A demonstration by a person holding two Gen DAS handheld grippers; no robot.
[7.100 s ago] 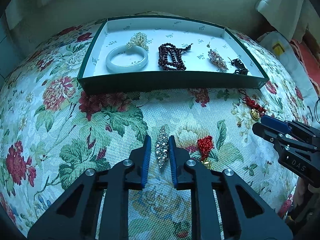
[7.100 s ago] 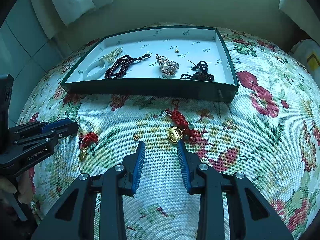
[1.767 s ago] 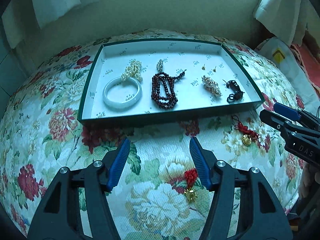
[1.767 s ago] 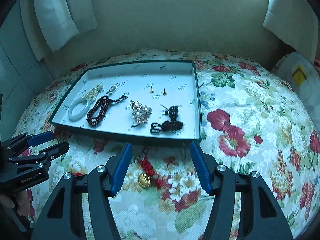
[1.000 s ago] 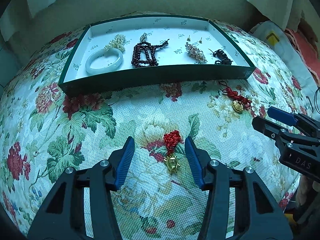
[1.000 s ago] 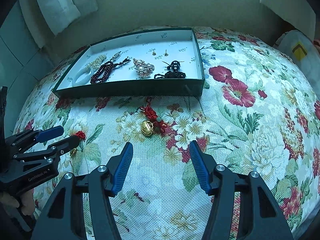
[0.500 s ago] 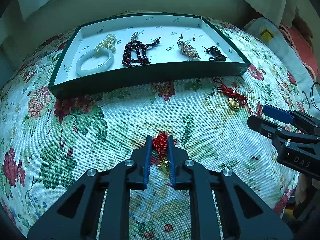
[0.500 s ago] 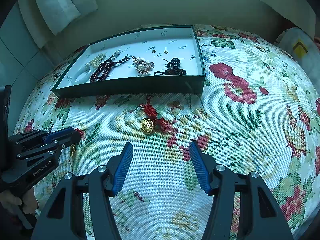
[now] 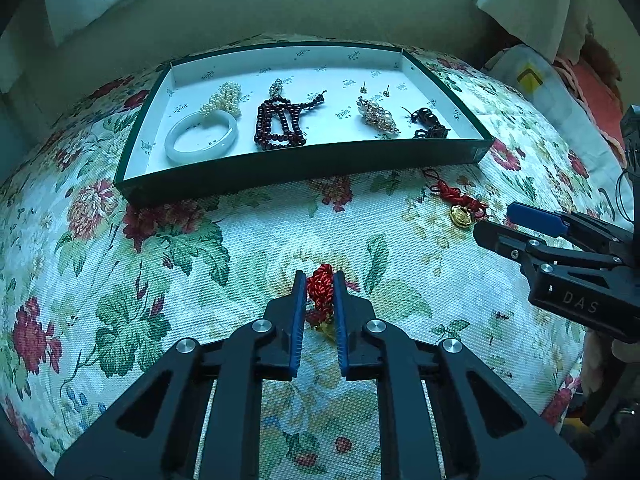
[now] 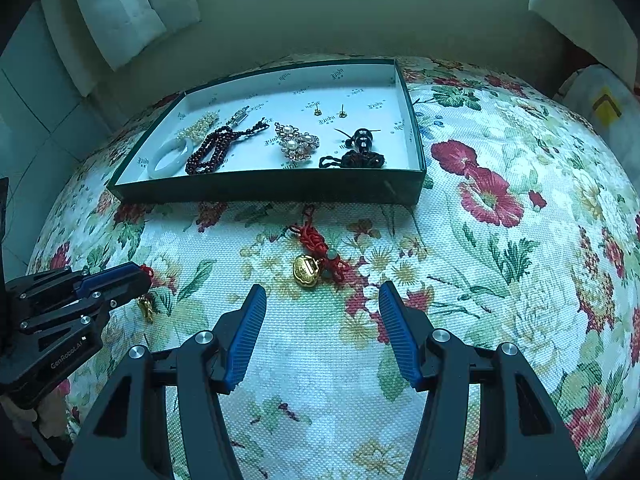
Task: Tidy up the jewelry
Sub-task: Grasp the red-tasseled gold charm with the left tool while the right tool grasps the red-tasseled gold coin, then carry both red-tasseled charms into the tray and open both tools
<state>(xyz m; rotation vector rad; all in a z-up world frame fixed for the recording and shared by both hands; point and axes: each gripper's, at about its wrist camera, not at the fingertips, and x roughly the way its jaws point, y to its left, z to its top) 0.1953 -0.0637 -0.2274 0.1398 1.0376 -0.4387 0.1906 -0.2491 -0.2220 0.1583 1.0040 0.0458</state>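
My left gripper [image 9: 319, 280] is shut on a red knotted charm [image 9: 321, 286] and holds it just above the floral cloth; its gold pendant [image 10: 146, 309] hangs below, as the right wrist view shows. My right gripper [image 10: 322, 300] is open, just short of a second red knot charm with a gold lock [image 10: 306, 270] lying on the cloth in front of the tray; it also shows in the left wrist view [image 9: 460, 214]. The green tray [image 9: 304, 168] holds a jade bangle [image 9: 201, 142], pearls, dark red beads [image 9: 278, 128], a brooch [image 9: 376, 114], ear studs and a black charm.
The tray stands at the back of the round floral cushion, near a wall with white curtains [image 10: 120, 8]. A white bag with a yellow mark [image 9: 532, 76] lies off the cushion's right side. The cushion falls away on all sides.
My left gripper has closed on the red knotted charm and lifted it slightly off the cloth. My right gripper has stayed open near the gold lock charm.
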